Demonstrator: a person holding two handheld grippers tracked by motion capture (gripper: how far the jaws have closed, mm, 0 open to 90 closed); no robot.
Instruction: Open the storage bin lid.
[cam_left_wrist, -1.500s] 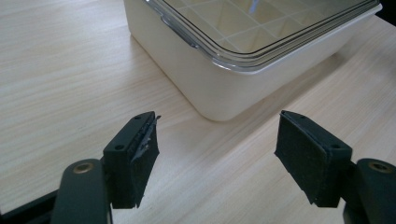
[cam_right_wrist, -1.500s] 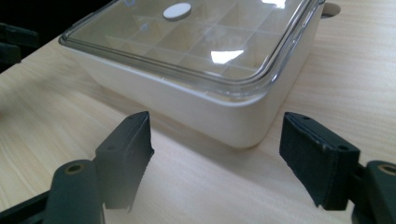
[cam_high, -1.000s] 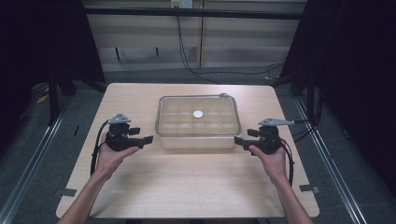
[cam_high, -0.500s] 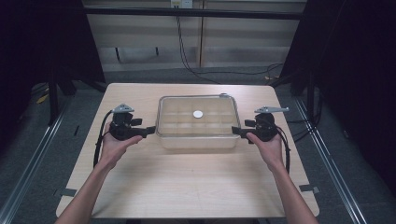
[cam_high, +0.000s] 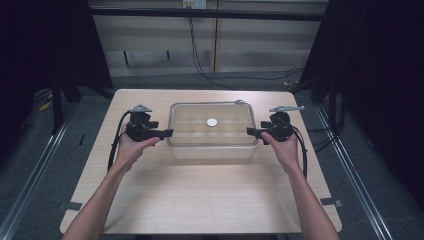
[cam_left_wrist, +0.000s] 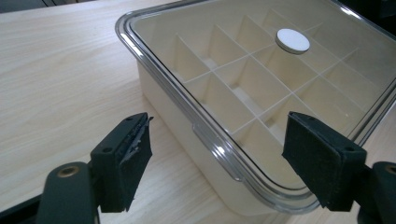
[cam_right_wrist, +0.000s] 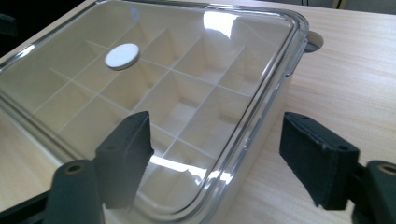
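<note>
Now that both of your hands have moved in from the near corners of the box to its two short ends, your left gripper (cam_high: 167, 133) and right gripper (cam_high: 251, 132) sit right against the lid's rim, each with its jaws spread wide and holding nothing. That puts you in place to close on the clear lid (cam_left_wrist: 243, 88) from both sides, so lifting it off looks like the step about to begin. The box (cam_high: 212, 131) sits in the middle of the wooden table (cam_high: 210, 200), slightly toward the far edge. It is cream-walled, split by thin dividers into a grid of compartments that look empty, and the lid, with a small white disc (cam_right_wrist: 122, 56) at its centre, is seated flat on it.
</note>
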